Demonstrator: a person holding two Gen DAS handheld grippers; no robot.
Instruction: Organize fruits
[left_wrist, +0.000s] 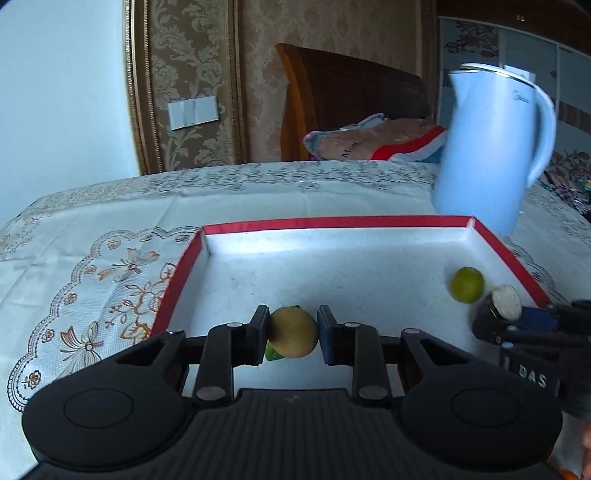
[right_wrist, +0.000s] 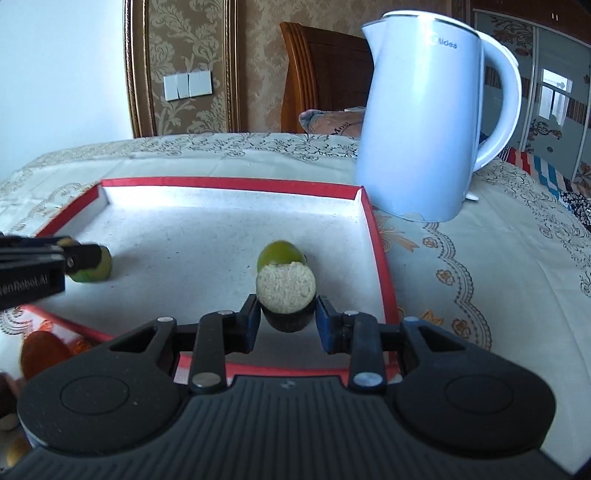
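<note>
While over the tray (left_wrist: 369, 223): left tool (left_wrist: 293, 334) clamps tan fruit (left_wrist: 293, 332); right tool (right_wrist: 287, 314) clamps dark cut fruit (right_wrist: 286, 288)

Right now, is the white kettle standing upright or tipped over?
Upright. The kettle stands on its base on the tablecloth behind the red-edged tray, lid on top.

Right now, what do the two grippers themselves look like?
Both match: the left gripper and right gripper have ribbed black bodies, two round black housings, black linkage bars with silver pivot pins, and blue-padded fingers. White lettering marks each one's side. No cables or sleeves show.
</note>
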